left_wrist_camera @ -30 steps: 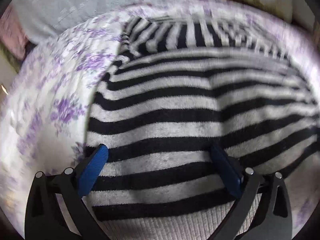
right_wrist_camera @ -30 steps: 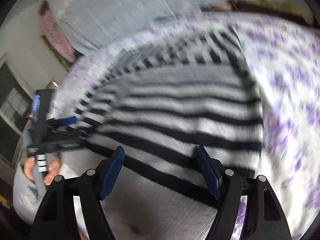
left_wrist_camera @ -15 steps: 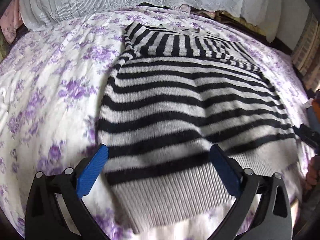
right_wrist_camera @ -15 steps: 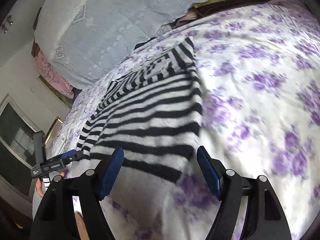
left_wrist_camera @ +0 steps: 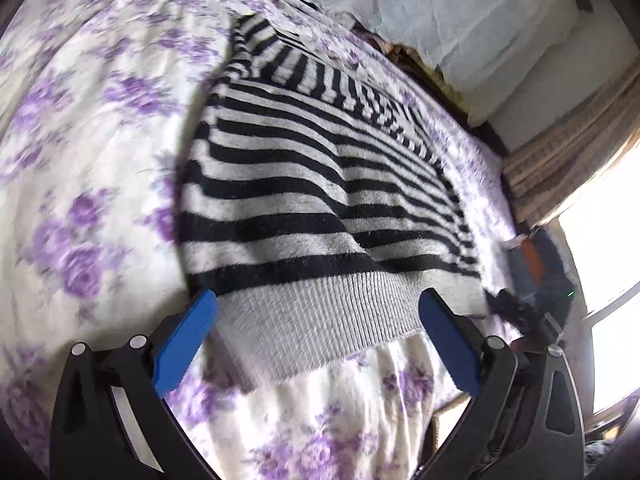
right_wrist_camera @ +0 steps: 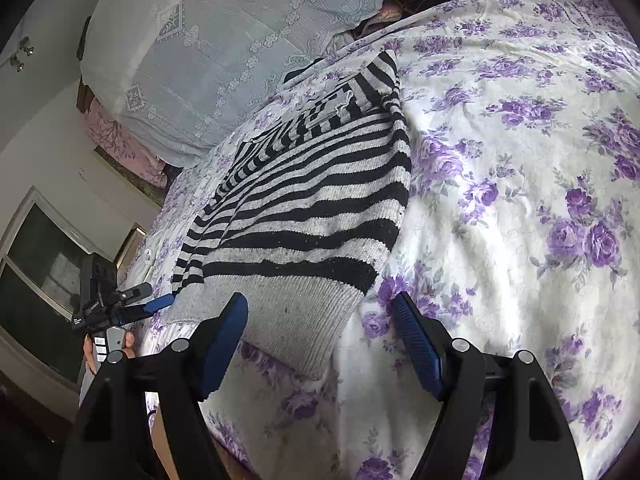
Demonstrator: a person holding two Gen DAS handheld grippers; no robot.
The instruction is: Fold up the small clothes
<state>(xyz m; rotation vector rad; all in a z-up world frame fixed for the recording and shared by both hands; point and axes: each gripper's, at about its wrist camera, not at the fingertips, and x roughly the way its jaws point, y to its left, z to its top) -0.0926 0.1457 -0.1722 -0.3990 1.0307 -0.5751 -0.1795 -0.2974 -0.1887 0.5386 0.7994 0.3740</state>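
1. The bed (right_wrist_camera: 520, 160), covered by a white sheet with purple flowers, fills both views and spreads ahead of each claw and out to either side.
2. A pale lace-patterned cover (right_wrist_camera: 224, 40) lies heaped at the far end of the bed, well beyond both claws; in the left wrist view it shows as a light mass (left_wrist_camera: 460, 12) at the upper right.
3. The black-and-white striped sweater (left_wrist_camera: 320, 184) lies flat on the bed, directly ahead of the left claw. Its grey ribbed hem (left_wrist_camera: 320, 320) is the nearest part, lying between the tips of that claw's blue fingers, and the body runs away from the claw toward the far end. A sleeve is folded across the far part, its stripes crossing those of the body.
4. From the right wrist, the same sweater (right_wrist_camera: 312, 200) lies ahead and somewhat left of the right claw, with the hem corner (right_wrist_camera: 288, 320) just beyond the left-hand finger.
5. The left claw (left_wrist_camera: 318, 344) is spread wide and has hold of nothing; whether its fingers touch the hem I cannot tell.
6. The right claw (right_wrist_camera: 320, 340) is likewise spread wide and empty, poised over the near edge of the bed at the sweater's right hem corner.
7. The left claw also shows in the right wrist view (right_wrist_camera: 158, 300), far left of the right claw, its tips near the sweater's other hem corner, with the person's hand (right_wrist_camera: 106, 350) on its handle.
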